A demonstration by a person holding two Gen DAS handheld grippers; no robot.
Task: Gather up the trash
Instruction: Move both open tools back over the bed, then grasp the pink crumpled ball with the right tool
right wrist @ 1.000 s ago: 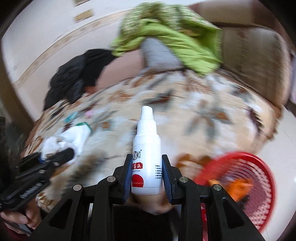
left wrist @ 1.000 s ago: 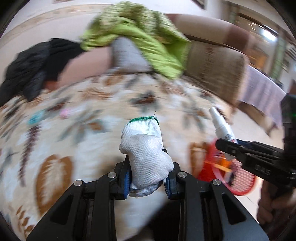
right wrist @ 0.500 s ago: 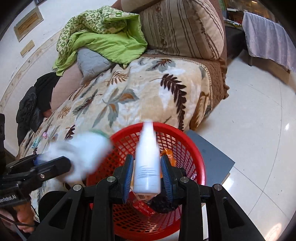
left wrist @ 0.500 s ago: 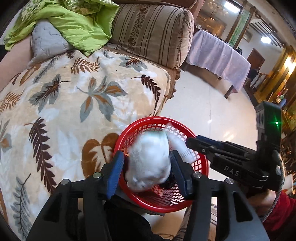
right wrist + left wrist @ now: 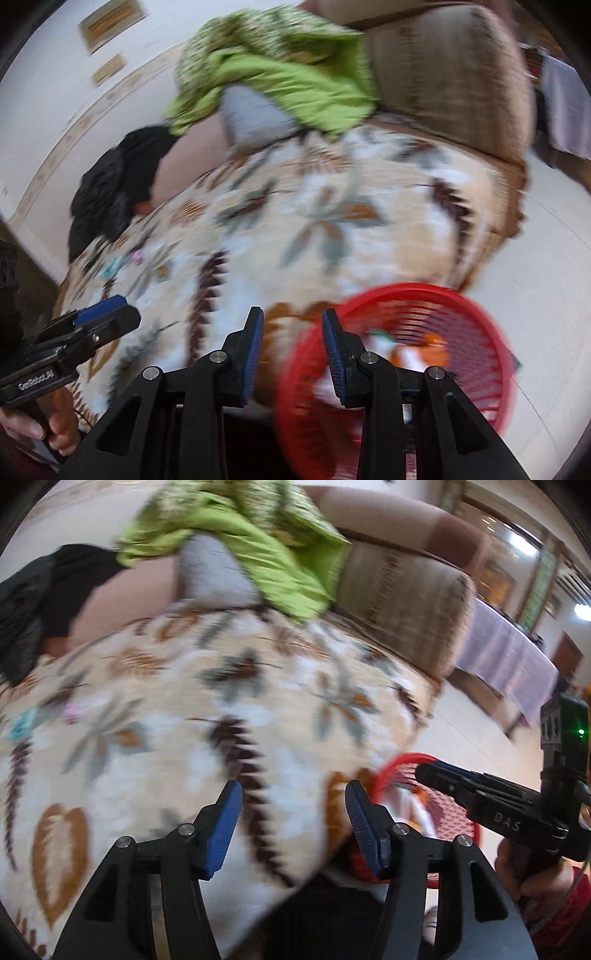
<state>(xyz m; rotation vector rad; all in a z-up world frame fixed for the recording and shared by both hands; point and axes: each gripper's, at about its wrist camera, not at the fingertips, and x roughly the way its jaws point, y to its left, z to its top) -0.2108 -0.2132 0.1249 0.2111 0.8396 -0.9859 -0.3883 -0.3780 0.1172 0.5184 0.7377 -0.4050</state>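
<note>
A red mesh basket stands on the floor beside the sofa, with white and orange trash in it; its rim also shows in the left wrist view. My left gripper is open and empty over the leaf-patterned blanket. My right gripper is open and empty at the basket's left rim. Small teal and pink bits lie on the blanket's far left; they also show in the left wrist view, teal and pink. Both views are blurred.
A green cloth and a grey cushion lie at the sofa's back. Black clothing is at the left. The striped armrest and a table with a lilac cloth are to the right, over pale floor tiles.
Both grippers have opened and let go: the white glove and the white spray bottle are no longer held. Both views have swung back from the basket toward the blanket.
</note>
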